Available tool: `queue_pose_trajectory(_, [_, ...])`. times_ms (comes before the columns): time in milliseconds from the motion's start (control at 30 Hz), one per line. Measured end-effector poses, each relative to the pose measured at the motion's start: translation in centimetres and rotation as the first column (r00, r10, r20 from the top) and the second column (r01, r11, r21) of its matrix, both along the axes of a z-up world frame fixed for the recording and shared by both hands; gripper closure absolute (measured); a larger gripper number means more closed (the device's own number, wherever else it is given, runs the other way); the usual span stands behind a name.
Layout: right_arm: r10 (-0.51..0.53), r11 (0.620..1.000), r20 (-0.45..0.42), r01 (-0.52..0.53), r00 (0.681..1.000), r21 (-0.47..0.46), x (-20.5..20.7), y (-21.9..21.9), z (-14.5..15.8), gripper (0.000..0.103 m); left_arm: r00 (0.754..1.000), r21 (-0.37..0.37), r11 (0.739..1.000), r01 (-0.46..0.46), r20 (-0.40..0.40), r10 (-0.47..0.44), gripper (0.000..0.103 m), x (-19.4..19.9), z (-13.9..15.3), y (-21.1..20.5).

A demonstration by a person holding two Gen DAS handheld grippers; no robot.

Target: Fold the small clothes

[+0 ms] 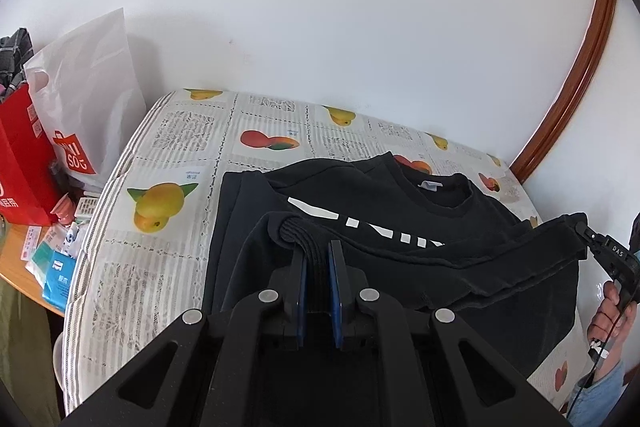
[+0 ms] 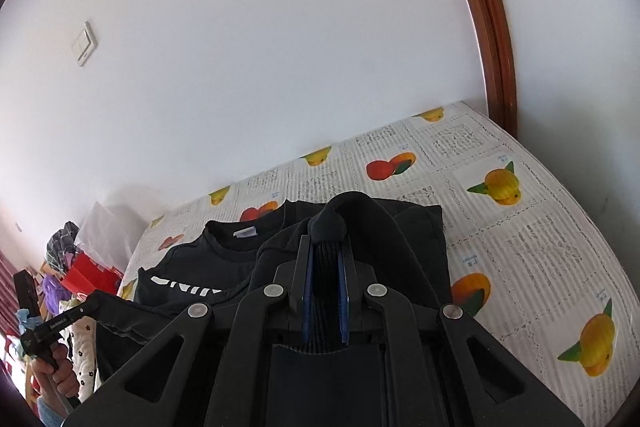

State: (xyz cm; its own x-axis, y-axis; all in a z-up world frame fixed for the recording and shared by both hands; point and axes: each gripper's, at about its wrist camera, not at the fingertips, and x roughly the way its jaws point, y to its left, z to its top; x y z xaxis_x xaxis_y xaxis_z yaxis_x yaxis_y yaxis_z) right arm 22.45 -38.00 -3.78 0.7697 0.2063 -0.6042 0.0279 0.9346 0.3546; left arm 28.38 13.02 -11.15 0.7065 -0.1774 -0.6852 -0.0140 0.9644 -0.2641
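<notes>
Left wrist view: black cotton sweatshirt w/ white lettering (image 1: 400,203) lies centre frame on the fruit-print bed cover (image 1: 160,131); left gripper (image 1: 317,259) jaws clamped on its ribbed hem; soft, light, droopy.

Right wrist view: right gripper (image 2: 325,259) jaws clamped on the other hem corner, lower centre; hem's thick rib = best hold, prob. won't slip.

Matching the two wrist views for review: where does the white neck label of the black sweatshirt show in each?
Left wrist: white neck label right of centre, inside the collar.
Right wrist: label left of centre, inside the collar.
Shared landmark: brown wooden frame against the wall.
</notes>
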Motion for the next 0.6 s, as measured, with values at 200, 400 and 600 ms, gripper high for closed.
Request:
queue_pose_trajectory(200, [-0.006, 1.000, -0.059, 0.005, 0.998, -0.010, 4.2, 0.2, -2.8, 0.092, 0.998, 0.011, 1.000, -0.001, -0.066, 0.002, 0.093, 3.1, -2.3, 0.5])
queue_pose_trajectory(400, [-0.028, 1.000, -0.139, 0.027, 0.990, -0.014, 7.1, -0.3, -6.0, 0.092, 0.996, 0.030, 1.000, 0.005, -0.087, -0.002, 0.090, 4.7, -3.5, 0.6])
queue_pose_trajectory(600, [-0.073, 0.993, -0.180, 0.055, 0.981, -0.102, 7.6, -0.5, -6.6, 0.082, 0.996, 0.041, 0.999, 0.031, -0.090, -0.027, 0.087, 4.6, -3.2, 0.3])
